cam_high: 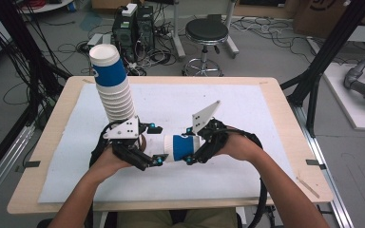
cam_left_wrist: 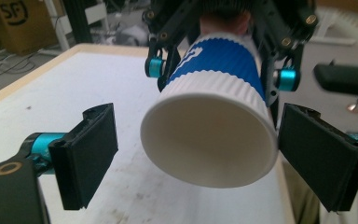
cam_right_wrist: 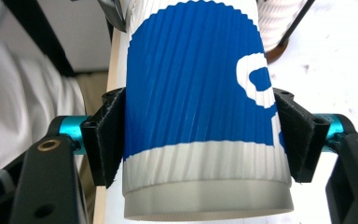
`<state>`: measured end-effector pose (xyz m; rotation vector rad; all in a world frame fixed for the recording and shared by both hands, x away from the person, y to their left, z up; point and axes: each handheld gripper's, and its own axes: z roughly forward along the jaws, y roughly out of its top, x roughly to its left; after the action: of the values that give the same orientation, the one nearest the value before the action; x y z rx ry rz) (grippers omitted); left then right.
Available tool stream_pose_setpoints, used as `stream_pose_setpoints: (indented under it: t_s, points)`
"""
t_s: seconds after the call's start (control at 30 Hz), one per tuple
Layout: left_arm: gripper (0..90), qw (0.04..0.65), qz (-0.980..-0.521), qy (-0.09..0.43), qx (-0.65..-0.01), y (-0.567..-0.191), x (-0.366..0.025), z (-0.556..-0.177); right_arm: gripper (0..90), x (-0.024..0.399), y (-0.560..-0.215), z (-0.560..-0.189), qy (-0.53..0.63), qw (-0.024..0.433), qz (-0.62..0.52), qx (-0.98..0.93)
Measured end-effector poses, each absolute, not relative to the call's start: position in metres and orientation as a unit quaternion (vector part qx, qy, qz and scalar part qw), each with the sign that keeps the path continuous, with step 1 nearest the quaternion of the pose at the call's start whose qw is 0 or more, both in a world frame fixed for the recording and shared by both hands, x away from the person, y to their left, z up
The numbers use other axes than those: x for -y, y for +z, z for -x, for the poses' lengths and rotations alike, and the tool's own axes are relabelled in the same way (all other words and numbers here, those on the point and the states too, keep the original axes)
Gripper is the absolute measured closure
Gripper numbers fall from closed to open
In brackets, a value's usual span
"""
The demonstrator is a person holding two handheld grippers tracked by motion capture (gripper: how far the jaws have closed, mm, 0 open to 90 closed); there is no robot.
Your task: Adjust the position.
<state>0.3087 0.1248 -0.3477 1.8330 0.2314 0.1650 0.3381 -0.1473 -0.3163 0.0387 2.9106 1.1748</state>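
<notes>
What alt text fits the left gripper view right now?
A blue-and-white ribbed paper cup lies sideways, its closed white base toward the camera, held at the far end by the right gripper. The left gripper's black fingers stand open either side of the base, not touching it, above the white table cover.

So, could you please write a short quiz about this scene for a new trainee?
1. True or false: the right gripper is shut on the blue and white cup.
2. In the left gripper view, how do the jaws of the left gripper stand to this cup?
A. pressing on it
B. open on both sides of it
C. far from it
3. What stands on the white mat behind the left gripper?

Key:
1. True, both pads press on its ribbed wall.
2. B, with gaps between the pads and the cup.
3. A tall stack of cups.
</notes>
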Motion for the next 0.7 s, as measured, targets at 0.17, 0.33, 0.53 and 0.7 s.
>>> stream_pose_setpoints:
  t_s: [0.17,0.33,0.53,0.7]
  points:
    - [12.2,0.630,-0.764,0.068,-0.116,-0.351,-0.132,-0.312,27.4,0.161,-0.323,-0.337,0.414,0.008,-0.029,-0.910]
    - [11.4,0.664,-0.735,0.059,-0.126,-0.351,-0.138,-0.315,27.4,0.172,-0.331,-0.336,0.464,0.007,-0.049,-0.884]
    - [11.3,0.672,-0.728,0.046,-0.127,-0.357,-0.137,-0.315,27.2,0.176,-0.338,-0.335,0.510,0.008,-0.055,-0.858]
    - [11.3,0.672,-0.729,0.040,-0.124,-0.361,-0.132,-0.314,27.1,0.177,-0.343,-0.334,0.538,0.000,-0.066,-0.841]
